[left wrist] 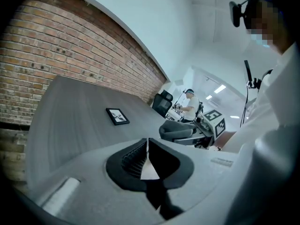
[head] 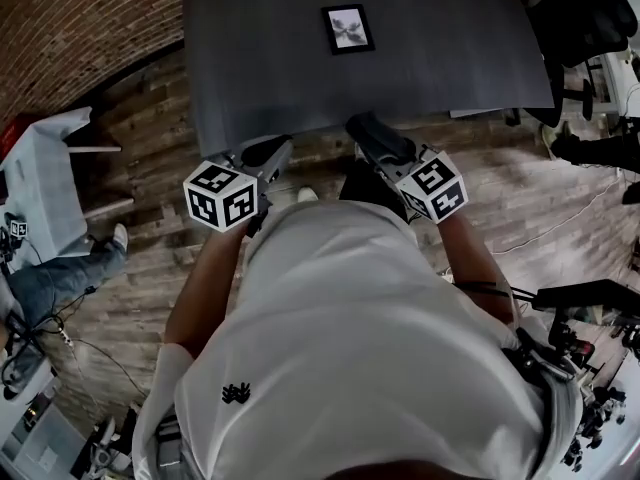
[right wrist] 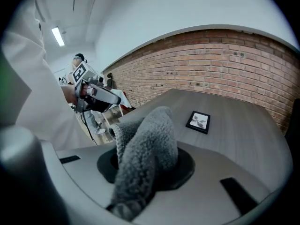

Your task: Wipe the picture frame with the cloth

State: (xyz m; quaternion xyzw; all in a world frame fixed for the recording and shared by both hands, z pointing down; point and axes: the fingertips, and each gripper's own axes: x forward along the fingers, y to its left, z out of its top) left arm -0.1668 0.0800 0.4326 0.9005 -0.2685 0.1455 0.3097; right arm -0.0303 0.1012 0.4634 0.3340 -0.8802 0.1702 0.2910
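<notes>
The cloth [right wrist: 145,153] is a grey, deep-piled terry piece, and it looks soft, light and limp. The right fingers [right wrist: 185,167] are closed on its bunched middle. A thick fold stands up beyond their tips and a tail hangs back below them. That loose fold is probably the part to press on the glass, since the pile should give and keep the hard tips off it.

The left fingers [left wrist: 133,156] are closed together with nothing between them.

The picture frame [head: 348,29] lies flat on the grey worktop [head: 250,58], well ahead of both pairs of fingers. It sits a little left of where the left pair points and a little right of where the right pair points. It is a small upright rectangle with a thin black rim around a pale print in greys.

It looks stiff and light, so it will probably slide on the smooth worktop when rubbed. Its front may be glazed and could break or smear. The safest hold is on the black rim at an edge or corner, steadied by the left fingers.
</notes>
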